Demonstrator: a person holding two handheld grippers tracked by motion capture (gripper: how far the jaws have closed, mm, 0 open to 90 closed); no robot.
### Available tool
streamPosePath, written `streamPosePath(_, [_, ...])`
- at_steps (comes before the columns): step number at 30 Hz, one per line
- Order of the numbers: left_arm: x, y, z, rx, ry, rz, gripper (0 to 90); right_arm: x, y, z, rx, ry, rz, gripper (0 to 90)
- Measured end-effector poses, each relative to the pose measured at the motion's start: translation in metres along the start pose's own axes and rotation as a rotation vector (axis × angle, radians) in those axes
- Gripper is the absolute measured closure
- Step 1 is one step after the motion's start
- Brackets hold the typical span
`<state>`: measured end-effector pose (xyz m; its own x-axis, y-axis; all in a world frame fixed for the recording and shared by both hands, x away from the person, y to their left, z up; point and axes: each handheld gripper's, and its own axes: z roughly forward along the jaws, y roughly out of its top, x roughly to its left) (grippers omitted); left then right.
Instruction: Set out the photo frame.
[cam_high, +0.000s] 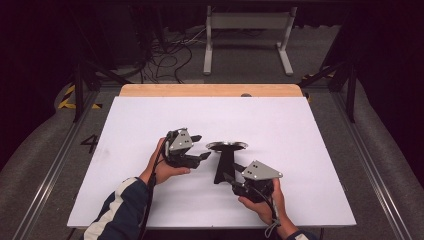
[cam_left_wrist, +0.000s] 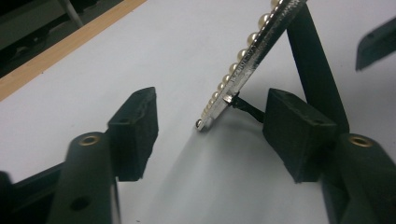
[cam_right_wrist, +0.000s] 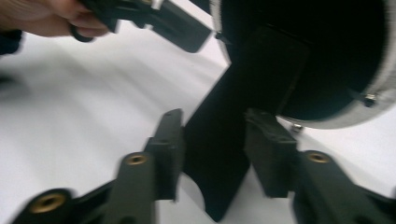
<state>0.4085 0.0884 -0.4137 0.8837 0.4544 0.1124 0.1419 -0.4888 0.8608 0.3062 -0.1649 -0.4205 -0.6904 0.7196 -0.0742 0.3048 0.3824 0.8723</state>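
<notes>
A round silver-rimmed frame (cam_high: 227, 145) lies tilted on its black stand leg (cam_high: 224, 165) at the middle of the white table (cam_high: 150, 120). In the left gripper view its rim (cam_left_wrist: 252, 58) carries a row of pearls, with the stand leg (cam_left_wrist: 313, 60) behind. My left gripper (cam_high: 202, 146) is open just left of the rim; the rim's low end lies between its pads (cam_left_wrist: 135, 126). My right gripper (cam_high: 231, 175) is shut on the stand leg (cam_right_wrist: 219, 140), one pad on each side, under the frame's dark back (cam_right_wrist: 317, 56).
The white sheet covers the table, with a wooden strip (cam_high: 210, 90) along the far edge. Beyond it stand a grey metal frame (cam_high: 247, 30) and loose cables (cam_high: 165, 55) on the floor. The person's hand (cam_right_wrist: 42, 16) holding the left gripper appears in the right gripper view.
</notes>
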Motion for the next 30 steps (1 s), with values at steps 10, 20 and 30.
streamPosePath(10, [0.004, 0.005, 0.01, 0.016, -0.046, 0.019, 55.4, 0.015, 0.01, 0.023, 0.004, 0.015, -0.022, 81.3])
streamPosePath(20, [0.001, 0.007, 0.014, 0.046, -0.05, 0.071, 73.0, 0.03, 0.012, 0.049, 0.034, -0.021, -0.039, 90.0])
streamPosePath(30, [-0.007, 0.009, 0.013, 0.075, -0.008, 0.104, 74.8, 0.035, 0.005, 0.063, 0.073, -0.108, 0.006, 90.0])
